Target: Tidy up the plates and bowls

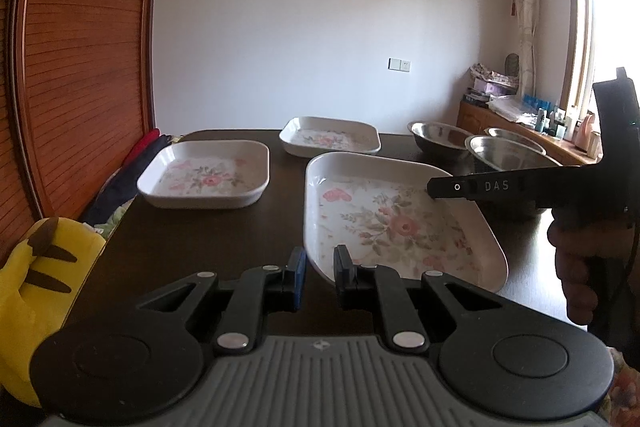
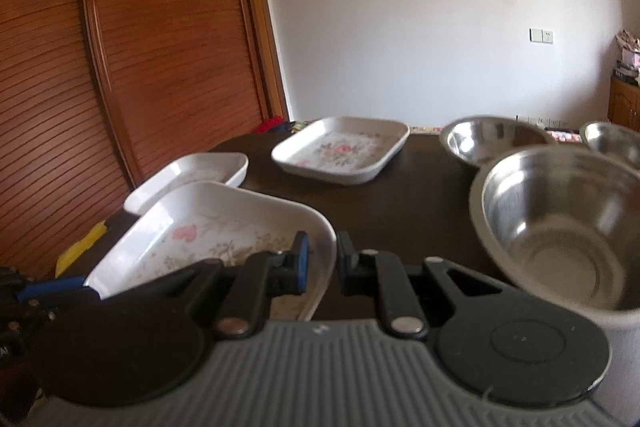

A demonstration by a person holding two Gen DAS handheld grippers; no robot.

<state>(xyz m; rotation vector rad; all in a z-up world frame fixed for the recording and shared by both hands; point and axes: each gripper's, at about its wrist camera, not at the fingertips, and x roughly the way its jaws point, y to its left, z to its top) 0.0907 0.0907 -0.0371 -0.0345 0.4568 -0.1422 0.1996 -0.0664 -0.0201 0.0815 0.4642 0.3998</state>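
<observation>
Floral plate (image 1: 400, 223) carried two-handed, tilted above the tabletop (image 1: 192, 235).
Left tool (image 1: 320, 263) and right tool (image 2: 322, 257) both clenched on its rim; next, judged: stacking onto a resting plate (image 1: 206, 175), level and aligned.

**Hidden, cropped or blurred**

Near corner of the held floral plate (image 1: 400, 219) covered by the left gripper (image 1: 320, 263) in the left wrist view; its near rim lost behind the right gripper (image 2: 322, 259) in the right wrist view. Second floral plate (image 2: 192, 173) half masked by the held one. Far right steel bowl (image 2: 616, 141) cut by the frame edge. Nearest steel bowl (image 2: 560, 227) smeared with blur. Clutter on the sideboard (image 1: 516, 103) too small to identify. Yellow plush toy (image 1: 36, 291) cropped at left.
</observation>
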